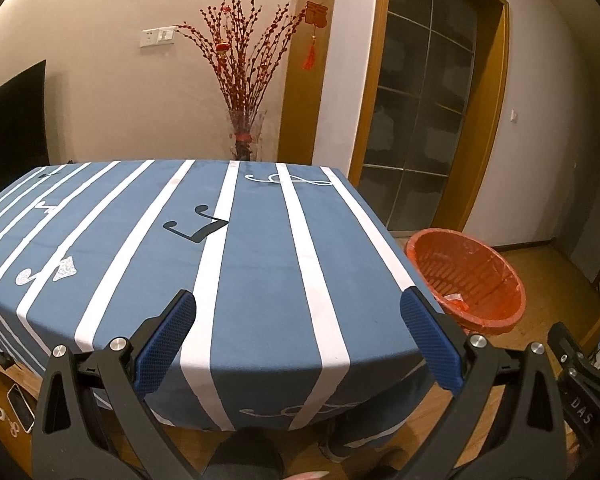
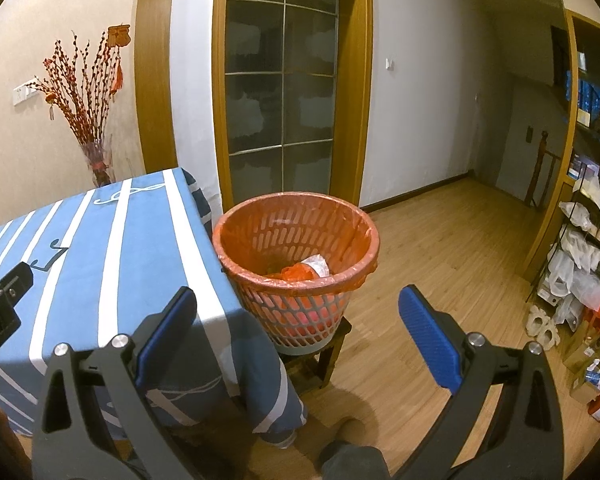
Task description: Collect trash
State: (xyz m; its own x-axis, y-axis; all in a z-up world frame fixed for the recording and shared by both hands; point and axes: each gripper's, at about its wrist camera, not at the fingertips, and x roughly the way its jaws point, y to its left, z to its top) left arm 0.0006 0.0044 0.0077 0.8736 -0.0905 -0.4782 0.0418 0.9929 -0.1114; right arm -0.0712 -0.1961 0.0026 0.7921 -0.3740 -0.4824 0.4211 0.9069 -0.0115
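Observation:
A perforated waste basket (image 2: 296, 256) with an orange liner stands on a small wooden stool beside the table's right edge. White and orange trash (image 2: 306, 268) lies inside it. It also shows in the left wrist view (image 1: 466, 280). My left gripper (image 1: 298, 308) is open and empty, held over the near edge of the blue striped tablecloth (image 1: 260, 248). My right gripper (image 2: 298, 304) is open and empty, held in front of the basket and above the table's corner. I see no loose trash on the tablecloth (image 2: 100, 248).
A glass vase of red branches (image 1: 246, 92) stands behind the table. A phone (image 1: 20, 408) lies on a low surface at the lower left. A rack with plastic bags (image 2: 584, 256) stands at the right on the wooden floor (image 2: 440, 248). A glass door (image 2: 280, 92) is behind the basket.

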